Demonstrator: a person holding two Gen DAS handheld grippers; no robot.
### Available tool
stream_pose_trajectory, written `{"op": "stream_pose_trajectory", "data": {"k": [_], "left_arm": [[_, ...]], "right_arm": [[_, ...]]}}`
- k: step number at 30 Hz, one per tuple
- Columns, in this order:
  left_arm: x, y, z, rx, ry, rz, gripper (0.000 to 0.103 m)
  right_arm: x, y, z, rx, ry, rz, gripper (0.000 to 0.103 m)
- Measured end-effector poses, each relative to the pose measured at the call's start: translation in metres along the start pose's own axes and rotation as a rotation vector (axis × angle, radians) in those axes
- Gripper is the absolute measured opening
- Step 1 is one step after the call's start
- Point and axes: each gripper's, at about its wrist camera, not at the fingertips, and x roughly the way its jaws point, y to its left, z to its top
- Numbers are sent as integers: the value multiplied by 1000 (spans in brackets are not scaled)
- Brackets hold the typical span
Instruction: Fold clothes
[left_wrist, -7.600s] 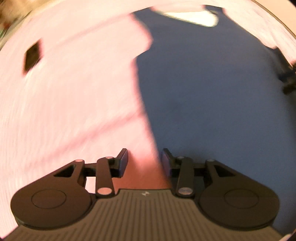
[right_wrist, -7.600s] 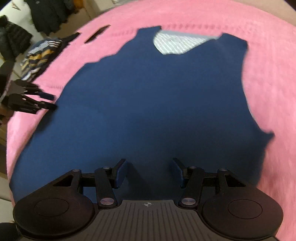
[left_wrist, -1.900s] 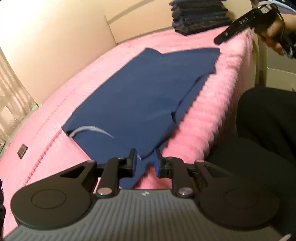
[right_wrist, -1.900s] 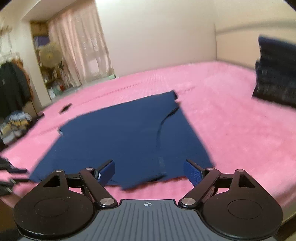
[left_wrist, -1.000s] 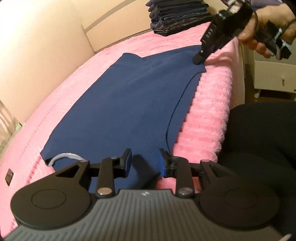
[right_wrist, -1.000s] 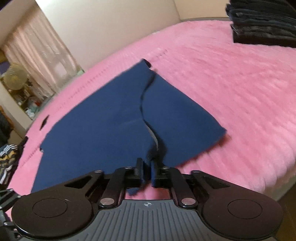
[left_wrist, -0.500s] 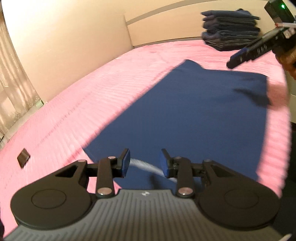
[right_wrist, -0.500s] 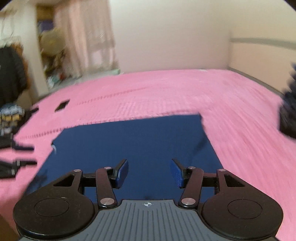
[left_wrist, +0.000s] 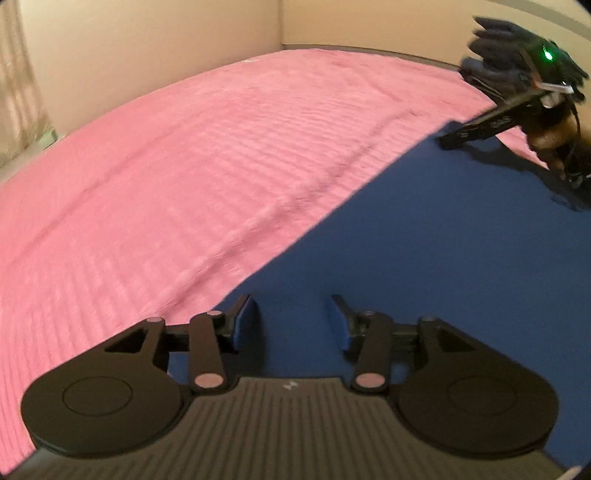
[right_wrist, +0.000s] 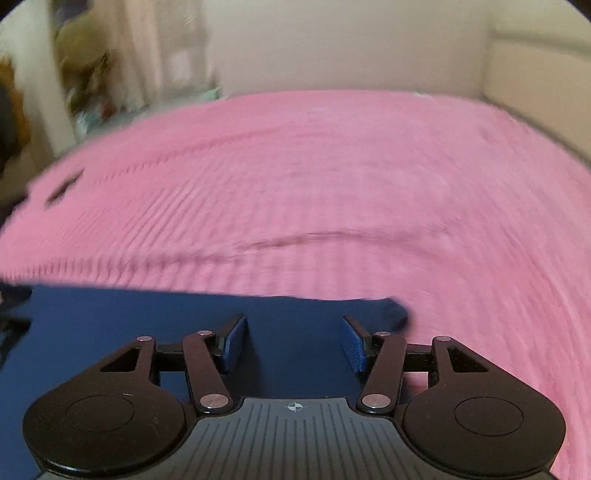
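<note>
A navy blue garment (left_wrist: 424, 258) lies flat on the pink bedspread (left_wrist: 184, 184). My left gripper (left_wrist: 293, 321) is open and empty, low over the garment near its far edge. My right gripper (right_wrist: 293, 343) is open and empty over the garment (right_wrist: 147, 325) by its far right corner. The right gripper also shows in the left wrist view (left_wrist: 480, 129), held by a hand, its tip at the garment's far corner.
A stack of dark folded clothes (left_wrist: 495, 55) sits at the far right of the bed by the headboard. A small dark object (right_wrist: 64, 186) lies on the bedspread at the left. Curtains and clutter stand beyond the bed's left side.
Both grippers have moved forward and lower over the garment, so more bare bedspread fills the views. The right gripper, shut on the cloth a second ago, is open.
</note>
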Motion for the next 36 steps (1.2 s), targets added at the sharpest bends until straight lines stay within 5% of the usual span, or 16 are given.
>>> {"op": "stream_pose_trajectory", "data": {"k": [5,9,15,17,20,24,29,33,36], "left_arm": [[-15,19,-20,-104,0,43,49],[-42,17,-38,-90,42,146,46],[-90,-12,-65,-87,25,124,42],[-96,-30,-73,-55,43,111,42],[-97,-53,-92,-5,86,111,42],[-121,-60,-115,-15,81,97,42],[-147,-68,-131,9,54,92,42],[-160,-73,-141,15,34,79,46],[-168,-72,-146,7,13,69,48]], "right_arm": [[-15,8,-6,-6,-1,-77,54],[-58,58,-13,-111,-17,-175,54],[-107,165,-86,-213,2,75,56],[-105,191,-120,-255,60,117,68],[-105,208,-160,-301,115,86,72],[-137,219,-165,-250,89,71,72],[-162,285,-189,-529,13,154,72],[-146,338,-219,-795,24,164,72],[-126,356,-225,-868,28,161,71]]}}
